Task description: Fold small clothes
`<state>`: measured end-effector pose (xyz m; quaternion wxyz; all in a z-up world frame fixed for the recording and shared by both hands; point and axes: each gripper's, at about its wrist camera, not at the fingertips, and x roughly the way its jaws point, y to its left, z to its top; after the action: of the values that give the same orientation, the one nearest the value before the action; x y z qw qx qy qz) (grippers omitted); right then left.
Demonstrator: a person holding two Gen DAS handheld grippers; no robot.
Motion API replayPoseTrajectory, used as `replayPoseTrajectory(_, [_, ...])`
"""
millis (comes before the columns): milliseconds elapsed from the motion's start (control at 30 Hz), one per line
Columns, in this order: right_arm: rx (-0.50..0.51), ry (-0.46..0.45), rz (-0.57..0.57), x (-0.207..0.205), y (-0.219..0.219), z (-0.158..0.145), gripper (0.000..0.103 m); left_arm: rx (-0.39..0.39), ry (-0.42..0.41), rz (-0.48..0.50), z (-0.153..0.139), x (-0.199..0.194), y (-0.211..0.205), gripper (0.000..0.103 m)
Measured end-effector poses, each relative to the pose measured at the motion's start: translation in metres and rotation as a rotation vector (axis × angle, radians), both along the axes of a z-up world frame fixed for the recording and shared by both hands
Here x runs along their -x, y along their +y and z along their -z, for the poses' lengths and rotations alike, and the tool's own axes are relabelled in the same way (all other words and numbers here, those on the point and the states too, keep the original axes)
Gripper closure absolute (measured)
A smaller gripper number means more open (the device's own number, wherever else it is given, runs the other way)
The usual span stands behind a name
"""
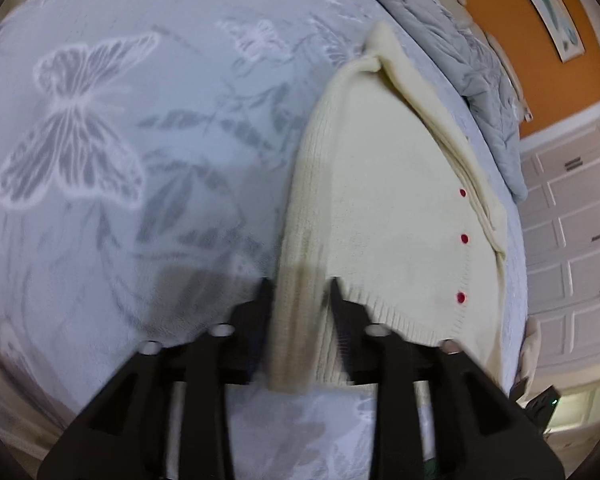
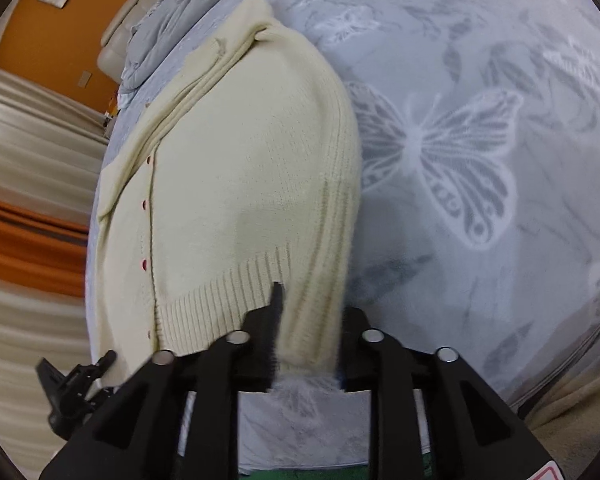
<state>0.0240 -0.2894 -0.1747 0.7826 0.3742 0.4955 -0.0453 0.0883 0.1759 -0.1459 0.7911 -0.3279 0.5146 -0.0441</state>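
Note:
A small cream knit cardigan [image 1: 384,216] with red buttons [image 1: 465,239] lies on a grey-white bedspread with butterfly print [image 1: 100,128]. My left gripper [image 1: 300,288] is shut on the cardigan's ribbed sleeve, which hangs between its two black fingers. In the right wrist view the same cardigan [image 2: 240,168] shows, and my right gripper [image 2: 312,296] is shut on the sleeve's ribbed cuff end near the hem. The right finger of that gripper is hidden behind the cloth.
A crumpled grey quilt [image 1: 460,60] lies at the far edge of the bed. Orange wall and white cabinet doors [image 1: 572,240] are beyond it. Striped curtains [image 2: 28,184] hang at the left. The other gripper [image 2: 76,384] shows at lower left.

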Motion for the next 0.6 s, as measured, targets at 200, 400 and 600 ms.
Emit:
replayPoseTrajectory(200, [0.002,-0.019,-0.009,-0.001,0.006,-0.002,0.065,0.082,-0.034,-0.104,-0.003,0.001,0.011,0.035])
replayPoseTrajectory(400, [-0.009,-0.040,0.010,-0.002,0.003,-0.001,0.066,0.178,-0.034,-0.065,0.004,-0.003,0.012,0.063])
replayPoseTrajectory(600, [0.057,-0.129,-0.002,0.004,0.004,-0.021,0.095,0.065,-0.030,0.035,-0.007,-0.005,-0.007,0.095])
